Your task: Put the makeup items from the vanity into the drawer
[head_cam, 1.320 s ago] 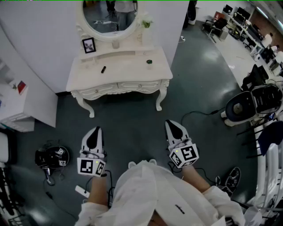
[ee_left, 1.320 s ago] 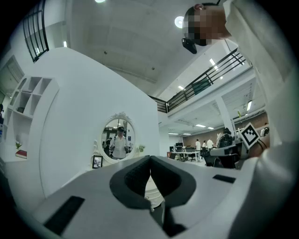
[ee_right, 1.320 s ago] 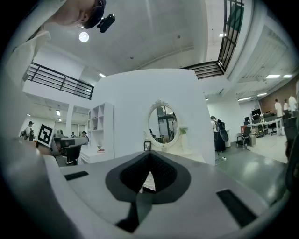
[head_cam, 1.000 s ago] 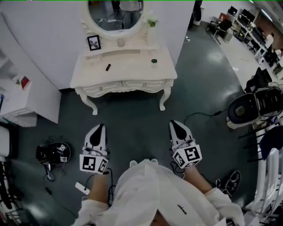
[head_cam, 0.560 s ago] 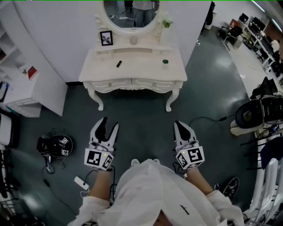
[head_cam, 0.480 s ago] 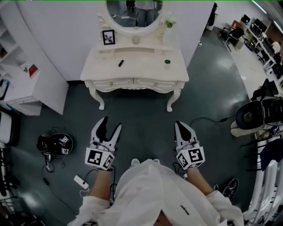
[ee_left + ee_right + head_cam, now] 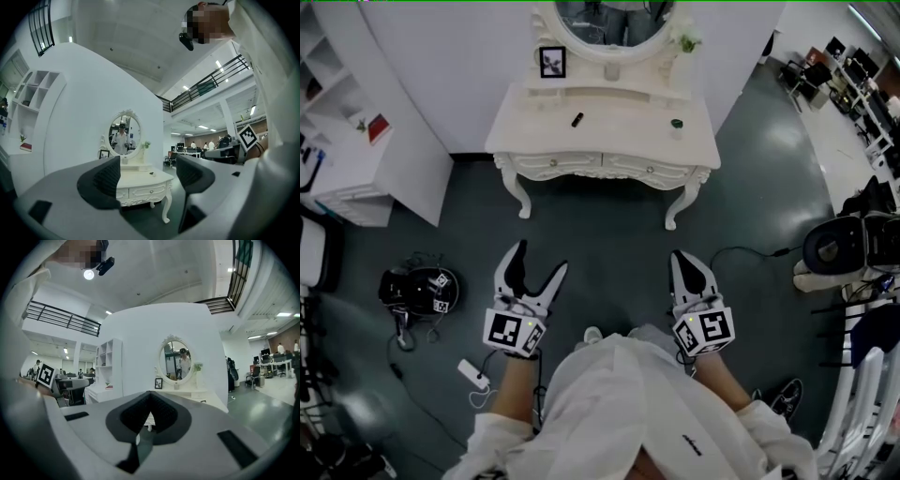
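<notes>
The white vanity [image 7: 605,131] stands ahead of me against the wall, with both its drawers [image 7: 605,165] closed. On its top lie a small dark tube [image 7: 577,120] and a small dark round jar [image 7: 676,123]. Both grippers hang over the dark floor, well short of the vanity. My left gripper [image 7: 539,258] has its jaws opening wide, with nothing between them. In the left gripper view, the vanity [image 7: 140,185] shows far off between the pads [image 7: 108,180]. My right gripper [image 7: 683,259] is shut and empty, its pads [image 7: 149,411] meeting in the right gripper view.
A framed picture [image 7: 551,62], an oval mirror [image 7: 614,19] and a small plant [image 7: 684,43] sit at the vanity's back. White shelving [image 7: 356,159] stands at the left. A black device with cables [image 7: 417,291] lies on the floor at the left, and a chair [image 7: 848,246] is at the right.
The left gripper's jaws have gone from shut to wide open. The vanity has shifted right in the head view. The right gripper stays shut.
</notes>
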`<action>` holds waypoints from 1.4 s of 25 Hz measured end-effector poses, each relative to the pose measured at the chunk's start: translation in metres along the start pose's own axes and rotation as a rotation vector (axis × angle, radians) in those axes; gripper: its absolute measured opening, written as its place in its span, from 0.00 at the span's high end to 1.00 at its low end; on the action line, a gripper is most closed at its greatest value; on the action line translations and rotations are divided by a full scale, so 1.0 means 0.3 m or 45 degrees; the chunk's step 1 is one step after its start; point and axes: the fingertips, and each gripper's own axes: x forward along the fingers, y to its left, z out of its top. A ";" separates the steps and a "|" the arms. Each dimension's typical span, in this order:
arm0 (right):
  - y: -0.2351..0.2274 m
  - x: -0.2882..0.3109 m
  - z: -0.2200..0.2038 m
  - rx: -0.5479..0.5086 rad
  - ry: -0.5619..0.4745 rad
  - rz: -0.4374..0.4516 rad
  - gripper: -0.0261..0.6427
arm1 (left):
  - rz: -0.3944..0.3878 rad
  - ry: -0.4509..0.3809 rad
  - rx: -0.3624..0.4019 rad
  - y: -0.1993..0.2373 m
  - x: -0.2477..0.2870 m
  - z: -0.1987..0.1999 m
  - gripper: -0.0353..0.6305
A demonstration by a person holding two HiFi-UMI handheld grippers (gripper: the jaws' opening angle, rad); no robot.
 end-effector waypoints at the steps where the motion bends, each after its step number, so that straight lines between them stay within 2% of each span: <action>1: 0.014 0.012 -0.007 0.005 0.004 0.004 0.93 | 0.010 0.002 -0.012 0.021 -0.007 -0.009 0.41; 6: 0.042 0.051 -0.038 -0.009 0.045 0.034 0.94 | 0.046 0.024 -0.044 0.078 -0.014 -0.041 0.41; 14: -0.066 0.187 -0.065 0.020 0.055 0.051 0.94 | 0.045 0.060 -0.046 0.101 0.149 -0.083 0.41; 27: -0.447 0.446 0.005 0.052 0.009 0.107 0.94 | 0.045 0.064 -0.005 0.085 0.640 -0.050 0.41; 35: -0.635 0.576 0.022 0.064 0.004 0.182 0.93 | 0.107 0.073 -0.004 0.084 0.868 -0.050 0.41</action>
